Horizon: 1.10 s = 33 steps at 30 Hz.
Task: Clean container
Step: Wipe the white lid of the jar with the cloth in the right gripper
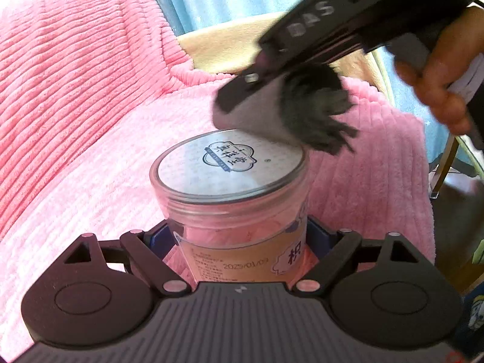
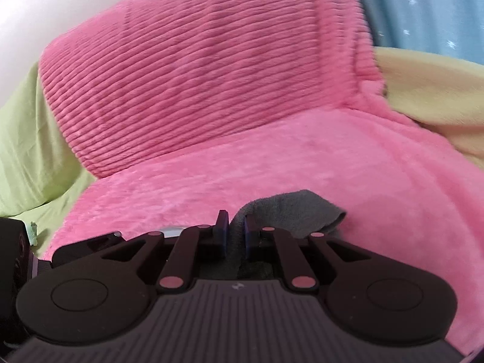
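A: Left wrist view, going left to right: pink blanket (image 1: 90, 121) everywhere, then the container (image 1: 233, 199), a clear jar standing upright with its lid on, clamped between the left gripper (image 1: 242, 236) fingers around its lower body. Up and to the right of the lid comes the right gripper (image 1: 242, 93), a hand (image 1: 438, 84) on its handle

B: and what's the right one holding?

A: a grey cloth (image 1: 302, 112), jaws nearly shut on a bunched fold of it. Right wrist view shows the same pinch, cloth (image 2: 290, 211) flopping off to the right

B: so the wipe goes where?

A: my guess is leftward across the lid. The cloth touches only the far-right rim, so the lid lies down and left of it, jar axis vertical
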Motion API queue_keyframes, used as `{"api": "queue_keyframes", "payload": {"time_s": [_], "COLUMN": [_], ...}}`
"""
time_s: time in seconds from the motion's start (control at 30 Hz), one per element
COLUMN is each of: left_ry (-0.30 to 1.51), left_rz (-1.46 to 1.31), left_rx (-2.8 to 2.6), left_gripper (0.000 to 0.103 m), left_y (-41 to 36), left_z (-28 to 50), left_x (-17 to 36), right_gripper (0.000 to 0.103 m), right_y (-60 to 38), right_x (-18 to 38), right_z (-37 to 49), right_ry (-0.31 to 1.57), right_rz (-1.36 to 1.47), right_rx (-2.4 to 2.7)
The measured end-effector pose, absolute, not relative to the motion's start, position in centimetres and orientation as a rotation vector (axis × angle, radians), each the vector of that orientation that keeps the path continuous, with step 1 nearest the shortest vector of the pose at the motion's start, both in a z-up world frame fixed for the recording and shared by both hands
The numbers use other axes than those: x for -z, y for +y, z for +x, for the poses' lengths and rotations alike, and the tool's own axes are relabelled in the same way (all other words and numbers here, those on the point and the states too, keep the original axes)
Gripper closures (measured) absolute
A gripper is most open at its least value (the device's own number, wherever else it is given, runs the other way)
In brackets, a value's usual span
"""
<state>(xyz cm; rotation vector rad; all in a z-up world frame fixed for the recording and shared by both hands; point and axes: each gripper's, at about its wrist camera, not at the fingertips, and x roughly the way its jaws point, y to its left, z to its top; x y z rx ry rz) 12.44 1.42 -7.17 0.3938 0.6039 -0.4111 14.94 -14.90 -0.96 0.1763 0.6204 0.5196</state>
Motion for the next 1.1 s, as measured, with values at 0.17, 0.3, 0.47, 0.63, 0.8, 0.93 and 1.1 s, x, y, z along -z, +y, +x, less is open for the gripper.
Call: {"api": "queue_keyframes", "payload": {"time_s": [0.17, 0.3, 0.47, 0.63, 0.8, 0.93, 1.1], "left_ry": [0.609, 0.608, 0.619, 0.629, 0.632, 0.640, 0.636], "left_rz": [0.374, 0.384, 0.385, 0.362, 0.359, 0.352, 0.351], "left_rx": [0.414, 0.396, 0.393, 0.393, 0.394, 0.389, 0.395], "left_gripper": [0.016, 0.015, 0.015, 0.015, 0.014, 0.014, 0.014], "left_y": [2.2, 0.2, 0.4, 0.2, 0.1, -0.5, -1.2], "left_z": [12.2, 4.7, 7.3, 7.5, 8.8, 7.8, 6.2], "left_x": [7.0, 7.1, 7.6, 7.8, 7.8, 7.9, 7.9], "right_gripper": [0.096, 0.096, 0.096, 0.098, 0.100, 0.100, 0.099], "right_y": [-17.5, -17.3, -14.6, -12.7, -10.4, -9.8, -9.7], "right_x": [-0.4, -0.7, 1.0, 1.4, 1.5, 1.6, 1.2], "right_z": [12.4, 11.2, 12.2, 13.2, 14.8, 15.8, 15.9], "right_ry": [0.573, 0.577, 0.670, 0.669, 0.641, 0.608, 0.542], "right_rz": [0.271, 0.272, 0.224, 0.235, 0.226, 0.236, 0.174], "right_rx": [-0.691, -0.888, -0.957, -1.022, -1.039, -0.963, -0.801]}}
